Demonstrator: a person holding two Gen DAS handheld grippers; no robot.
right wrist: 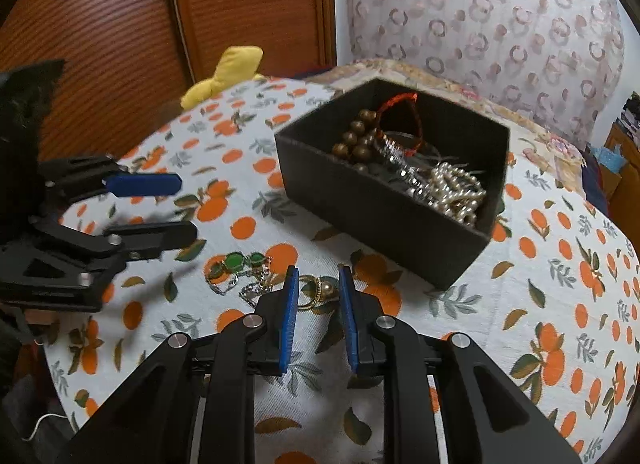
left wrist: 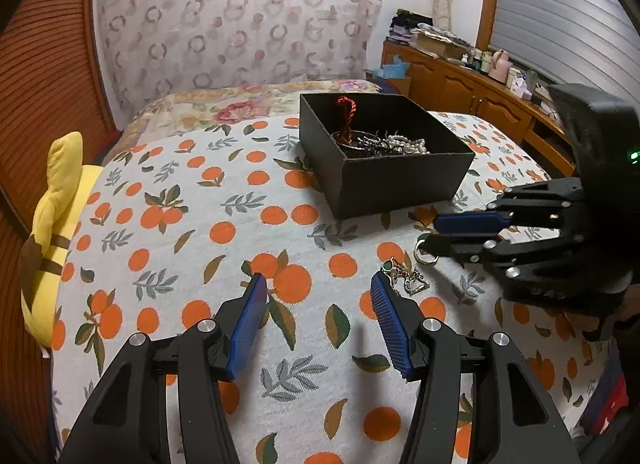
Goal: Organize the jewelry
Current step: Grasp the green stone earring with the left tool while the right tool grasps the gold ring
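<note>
A black open box (left wrist: 400, 179) (right wrist: 372, 203) stands on the orange-print bedspread and holds pearls (right wrist: 456, 187), brown beads, a red cord and silver pieces. In front of it lie a green-stone chain (right wrist: 240, 266) (left wrist: 404, 280) and a gold ring (right wrist: 316, 290) (left wrist: 425, 255). My right gripper (right wrist: 319, 272) (left wrist: 434, 234) is low over the ring, jaws open a little; the ring sits between the tips and the pads do not press it. My left gripper (left wrist: 318, 280) (right wrist: 188, 207) hovers open and empty just left of the chain.
A yellow plush toy (left wrist: 56, 223) (right wrist: 224, 75) lies at the bed's edge by a ribbed wooden panel (left wrist: 44, 83). A patterned curtain (left wrist: 240, 15) hangs behind the bed. A wooden dresser (left wrist: 472, 91) with bottles stands to the right.
</note>
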